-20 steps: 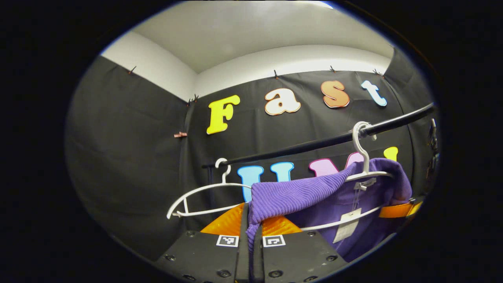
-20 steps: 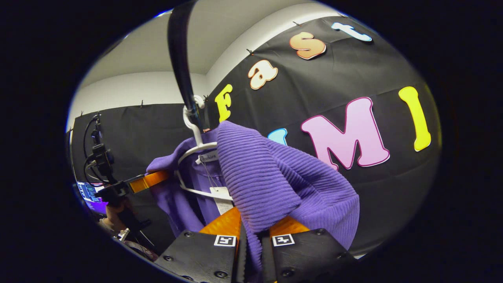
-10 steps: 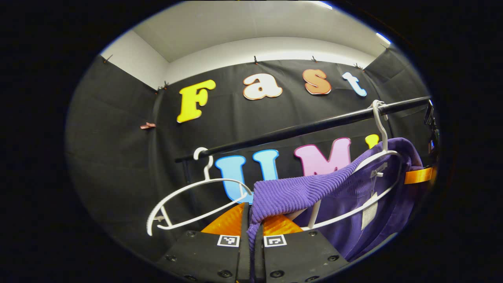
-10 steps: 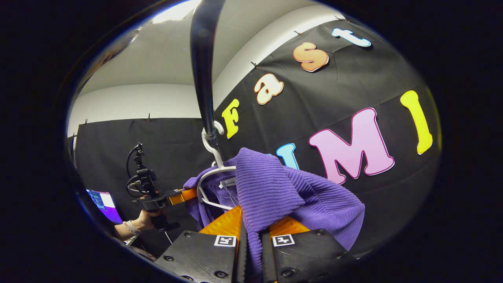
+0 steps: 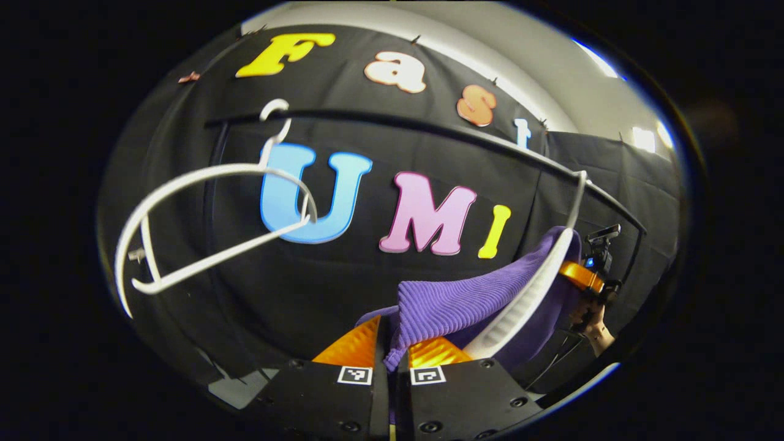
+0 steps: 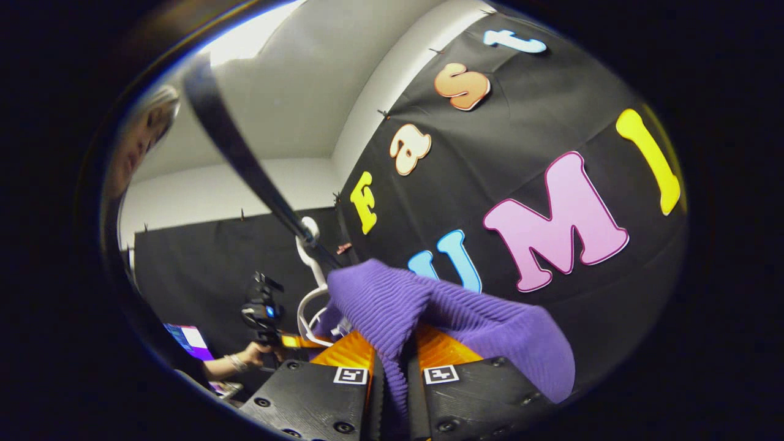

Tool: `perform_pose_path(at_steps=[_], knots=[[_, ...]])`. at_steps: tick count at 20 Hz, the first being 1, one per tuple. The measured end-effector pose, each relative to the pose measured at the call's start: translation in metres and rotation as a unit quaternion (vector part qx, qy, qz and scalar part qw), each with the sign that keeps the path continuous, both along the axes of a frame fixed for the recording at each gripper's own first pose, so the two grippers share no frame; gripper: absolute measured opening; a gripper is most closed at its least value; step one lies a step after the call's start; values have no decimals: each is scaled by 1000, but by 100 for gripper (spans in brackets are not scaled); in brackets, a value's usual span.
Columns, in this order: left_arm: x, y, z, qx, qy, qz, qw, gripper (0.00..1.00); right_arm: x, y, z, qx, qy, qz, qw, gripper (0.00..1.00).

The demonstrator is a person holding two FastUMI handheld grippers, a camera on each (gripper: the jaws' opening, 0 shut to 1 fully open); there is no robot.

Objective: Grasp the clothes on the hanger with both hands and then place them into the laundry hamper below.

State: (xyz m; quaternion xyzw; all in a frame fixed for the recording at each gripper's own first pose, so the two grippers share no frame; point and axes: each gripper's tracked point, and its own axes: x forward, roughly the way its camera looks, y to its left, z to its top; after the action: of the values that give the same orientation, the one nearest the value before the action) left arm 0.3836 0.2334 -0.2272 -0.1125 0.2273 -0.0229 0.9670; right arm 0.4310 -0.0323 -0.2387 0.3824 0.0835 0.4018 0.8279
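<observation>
Left tool (image 5: 392,355) clamped on ribbed edge of purple garment (image 5: 456,306); right tool (image 6: 395,361) likewise pinching a fold of same cloth. Garment strung betw. both tools, far part draped over white hanger (image 5: 533,294) hooked on black rail (image 5: 429,128). Second hanger (image 5: 202,226), bare, further along rail. Hand (image 6: 254,354) gripping left tool, seen in right gripper view.

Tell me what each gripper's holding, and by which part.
Both hold the purple knit garment: the left gripper and right gripper each pinch a fold of it.
</observation>
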Motion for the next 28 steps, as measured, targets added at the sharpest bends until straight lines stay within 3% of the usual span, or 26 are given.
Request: perform_pose_path(at_steps=[3, 4, 5, 7, 10, 12, 14, 16, 21, 28], knots=[[27, -13, -13, -62, -28, -8, 998, 8, 14, -11, 6, 29, -2, -1, 1000, 18], [35, -15, -22, -81, -32, -6, 996, 8, 16, -12, 8, 40, 0, 8, 999, 14], [40, -21, -34, -107, -34, -6, 994, 8, 13, -13, 11, 58, 2, 22, 998, 18], [49, -36, -56, -164, -40, -7, 986, 8, 14, -20, 18, 91, 9, 39, 995, 18], [57, -61, -91, -193, -46, -6, 980, 8, 20, -31, 17, 135, 33, 45, 989, 18], [64, -85, -107, -211, -53, 3, 976, 8, 30, -48, 9, 158, 51, 27, 986, 18], [71, -106, -113, -254, -68, 24, 965, 8, 41, -65, 3, 181, 66, 3, 981, 18], [70, -127, -133, -253, -50, 31, 966, 8, 45, -60, -10, 165, 74, -5, 983, 18], [88, -173, -145, -281, -29, 15, 959, 8, 54, -90, -12, 202, 84, -46, 975, 18], [95, -173, -145, -329, -34, 46, 942, 8, 64, -114, -23, 246, 114, -84, 959, 18]])
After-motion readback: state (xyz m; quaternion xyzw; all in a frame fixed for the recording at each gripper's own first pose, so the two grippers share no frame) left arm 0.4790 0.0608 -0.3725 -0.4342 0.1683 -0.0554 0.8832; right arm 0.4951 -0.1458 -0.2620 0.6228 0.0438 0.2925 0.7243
